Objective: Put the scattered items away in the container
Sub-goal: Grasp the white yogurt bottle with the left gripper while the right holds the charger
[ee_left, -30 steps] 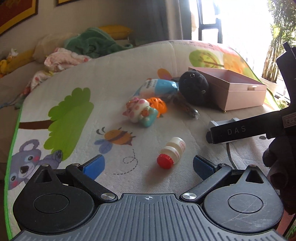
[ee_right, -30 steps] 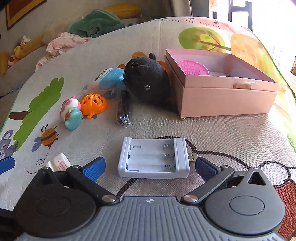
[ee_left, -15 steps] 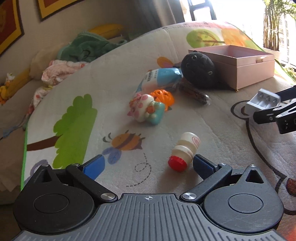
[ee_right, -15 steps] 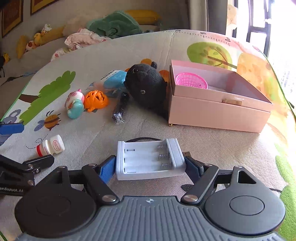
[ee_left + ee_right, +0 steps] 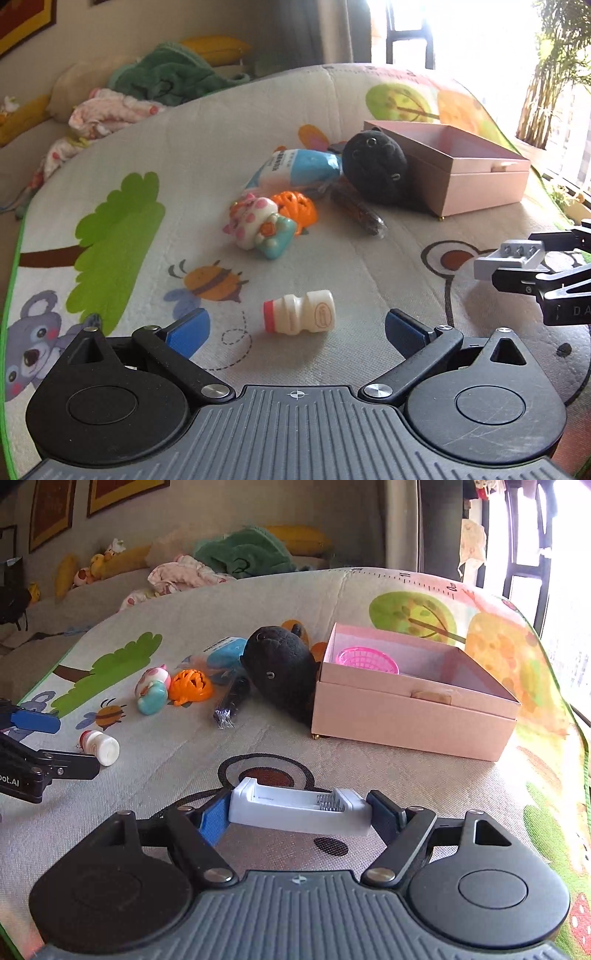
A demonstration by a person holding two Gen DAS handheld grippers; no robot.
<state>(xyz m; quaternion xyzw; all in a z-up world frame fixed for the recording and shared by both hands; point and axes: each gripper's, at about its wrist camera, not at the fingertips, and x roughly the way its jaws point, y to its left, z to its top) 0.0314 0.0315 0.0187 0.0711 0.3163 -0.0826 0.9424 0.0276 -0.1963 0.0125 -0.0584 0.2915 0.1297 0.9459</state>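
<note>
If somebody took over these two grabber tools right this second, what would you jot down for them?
Right gripper: shut on the white battery charger, lifted off the mat.
Left gripper: open, around the small yogurt bottle lying on its side.
Done: pink basket sits in the pink box.
Left: charger, bottle, black plush, orange ball, pig toy, blue packet, dark wrapped stick.

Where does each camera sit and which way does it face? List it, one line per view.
Left wrist: on the left gripper, looking forward along its open fingers at the small bottle; the right gripper shows at the right edge.
Right wrist: on the right gripper, clamping the white battery holder, facing the pink box.
Shared: bottle, box, black plush, the holder.
</note>
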